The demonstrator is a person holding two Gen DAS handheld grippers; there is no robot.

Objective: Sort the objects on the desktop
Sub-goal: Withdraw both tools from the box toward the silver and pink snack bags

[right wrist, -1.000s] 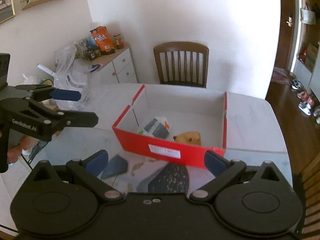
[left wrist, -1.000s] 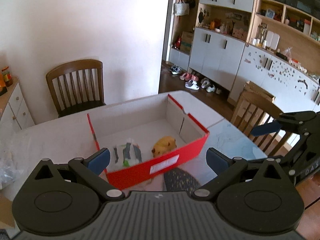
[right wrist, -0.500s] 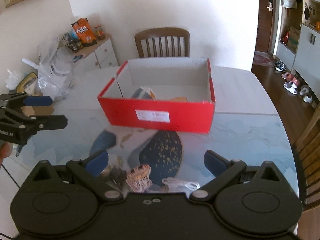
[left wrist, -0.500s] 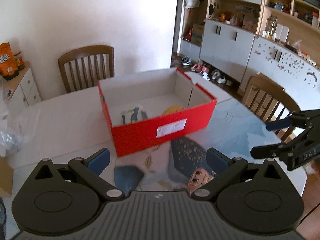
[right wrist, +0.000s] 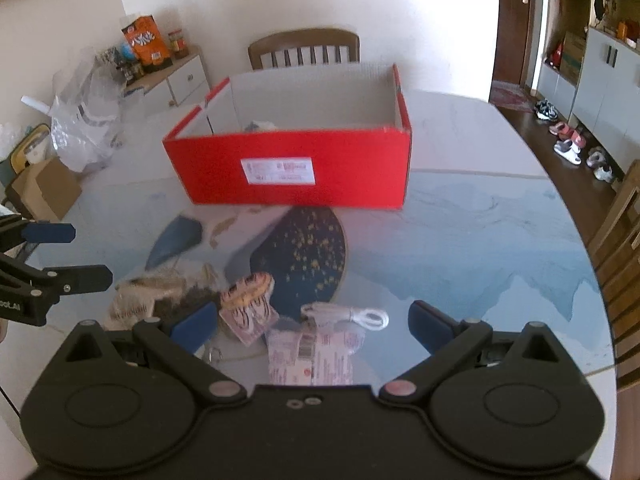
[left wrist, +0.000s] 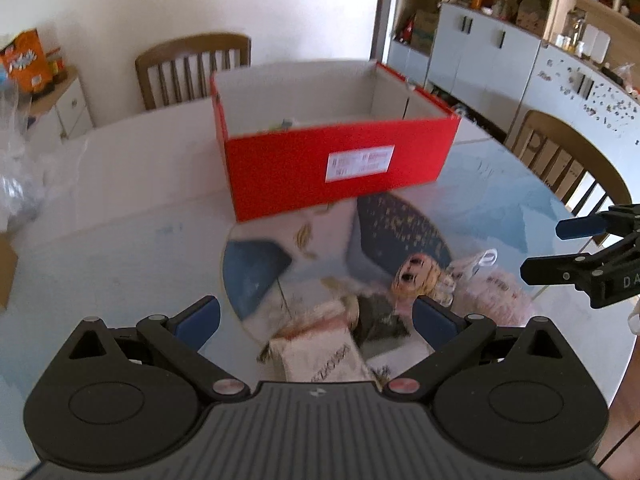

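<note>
While both the left gripper (left wrist: pixel 316 318) and right gripper (right wrist: pixel 314 322) hover spread and empty, small packets (right wrist: pixel 310 354) lie before the red box (right wrist: pixel 288 170) on the bench (right wrist: pixel 480 240).

Clutter (right wrist: pixel 256 300) before box (right wrist: pixel 292 172)

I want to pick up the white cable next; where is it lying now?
In the right wrist view the white cable lies coiled on the table, just beyond the pink packet and right of the striped toy.
</note>
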